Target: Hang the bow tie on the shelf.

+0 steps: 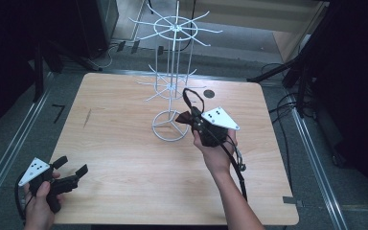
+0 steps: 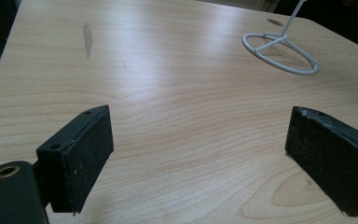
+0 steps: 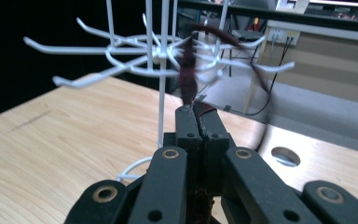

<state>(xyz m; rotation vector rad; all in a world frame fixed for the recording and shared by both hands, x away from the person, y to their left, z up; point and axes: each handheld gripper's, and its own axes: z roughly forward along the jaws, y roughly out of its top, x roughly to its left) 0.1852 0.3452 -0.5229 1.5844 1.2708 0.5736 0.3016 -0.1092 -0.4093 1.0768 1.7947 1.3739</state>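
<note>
Right gripper view shows a dark maroon looped headband (image 3: 189, 77) pinched in the right gripper (image 3: 196, 112), whose jaws are pressed together on its fabric, the loop rising among the lower prongs of the white wire display rack (image 3: 135, 60). Judging from this, the pick-up is done; hooking the band onto a prong and letting go remain. High view puts the left gripper (image 1: 72, 165) well apart at the near corner of the light wooden table (image 1: 124, 158), jaws spread and empty.
</note>
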